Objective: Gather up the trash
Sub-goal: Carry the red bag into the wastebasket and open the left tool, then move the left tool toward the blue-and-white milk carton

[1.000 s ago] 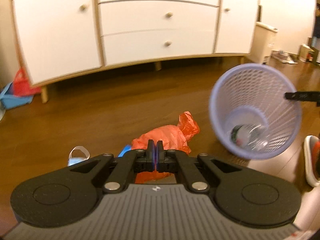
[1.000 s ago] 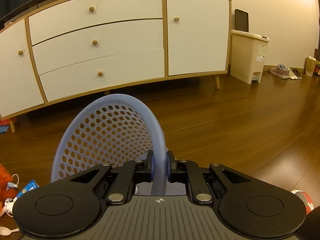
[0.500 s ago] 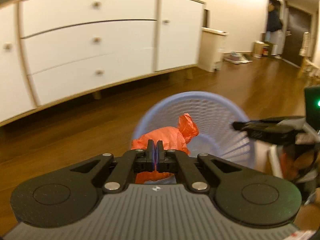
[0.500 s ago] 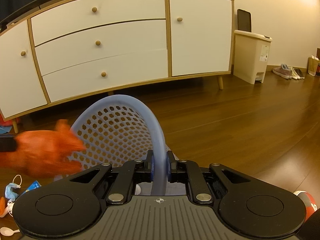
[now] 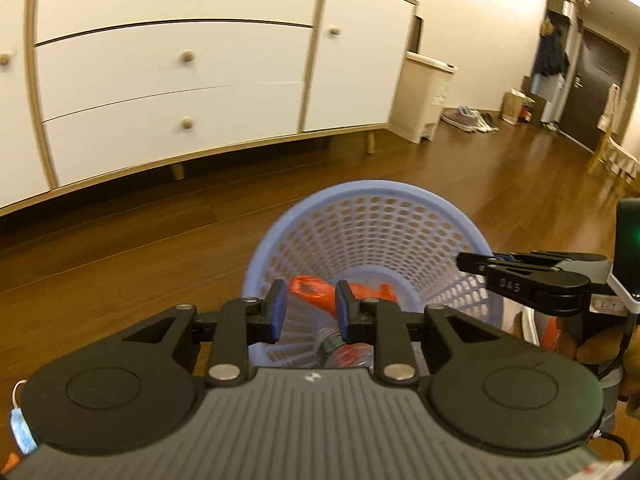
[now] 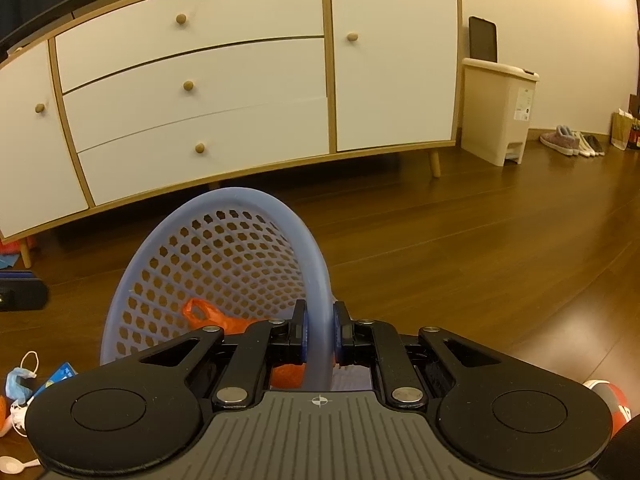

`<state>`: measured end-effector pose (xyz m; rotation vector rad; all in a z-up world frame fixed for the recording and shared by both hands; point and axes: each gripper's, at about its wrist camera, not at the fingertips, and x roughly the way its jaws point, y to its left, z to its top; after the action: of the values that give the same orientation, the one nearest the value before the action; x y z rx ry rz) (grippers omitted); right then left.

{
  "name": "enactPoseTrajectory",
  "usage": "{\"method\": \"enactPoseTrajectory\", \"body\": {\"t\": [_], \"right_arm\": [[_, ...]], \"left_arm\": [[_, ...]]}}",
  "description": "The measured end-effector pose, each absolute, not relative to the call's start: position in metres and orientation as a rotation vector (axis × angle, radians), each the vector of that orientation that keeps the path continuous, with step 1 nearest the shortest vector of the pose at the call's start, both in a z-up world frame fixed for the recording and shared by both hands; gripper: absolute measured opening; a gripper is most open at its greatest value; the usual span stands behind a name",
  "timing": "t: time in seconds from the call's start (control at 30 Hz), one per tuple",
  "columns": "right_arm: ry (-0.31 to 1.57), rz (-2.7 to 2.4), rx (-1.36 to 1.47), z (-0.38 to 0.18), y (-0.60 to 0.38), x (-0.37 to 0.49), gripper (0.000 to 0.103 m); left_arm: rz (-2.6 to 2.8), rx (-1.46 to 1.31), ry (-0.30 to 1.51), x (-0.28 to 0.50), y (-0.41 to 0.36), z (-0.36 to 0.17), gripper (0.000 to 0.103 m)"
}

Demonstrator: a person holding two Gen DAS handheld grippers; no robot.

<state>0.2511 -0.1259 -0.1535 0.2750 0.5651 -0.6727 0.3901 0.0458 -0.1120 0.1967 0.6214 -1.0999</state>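
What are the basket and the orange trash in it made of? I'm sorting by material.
Basket: looks like moulded plastic, matte lavender, with a regular perforated wall and a smooth rolled rim. Orange trash: apparently a thin plastic bag, slightly glossy, crumpled, with a handle loop.

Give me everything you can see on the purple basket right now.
The purple basket is a round, tapering plastic bin with a smooth thick rim and a wall of small perforations. It is tilted, mouth toward the left gripper, which hangs open over it. The right gripper is shut on its rim. Inside lie an orange plastic bag and what looks like a clear bottle. Whether its base touches the wooden floor is hidden.
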Motion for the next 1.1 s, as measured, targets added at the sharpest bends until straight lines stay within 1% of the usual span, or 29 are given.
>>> {"method": "enactPoseTrajectory", "body": {"t": [0.2, 0.33, 0.4, 0.7, 0.97, 1.1], "right_arm": [[0.566, -0.674, 0.276, -0.153, -0.124, 0.252, 0.008], [0.564, -0.673, 0.28, -0.154, -0.124, 0.252, 0.008], [0.566, -0.673, 0.279, -0.154, -0.125, 0.252, 0.008], [0.567, -0.66, 0.298, -0.152, -0.127, 0.251, 0.008], [0.569, -0.655, 0.352, -0.152, -0.138, 0.243, 0.008], [0.583, -0.686, 0.382, -0.154, -0.147, 0.235, 0.008]], "left_arm": [[-1.033, 0.162, 0.633, 0.401, 0.069, -0.11, 0.024], [-0.975, 0.137, 0.631, 0.406, 0.087, -0.109, 0.029], [-0.935, 0.124, 0.638, 0.411, 0.099, -0.111, 0.03], [-0.746, 0.122, 0.698, 0.426, 0.158, -0.121, 0.03], [-0.639, 0.177, 0.78, 0.409, 0.197, -0.119, 0.03], [-0.599, 0.209, 0.767, 0.404, 0.207, -0.123, 0.03]]}}
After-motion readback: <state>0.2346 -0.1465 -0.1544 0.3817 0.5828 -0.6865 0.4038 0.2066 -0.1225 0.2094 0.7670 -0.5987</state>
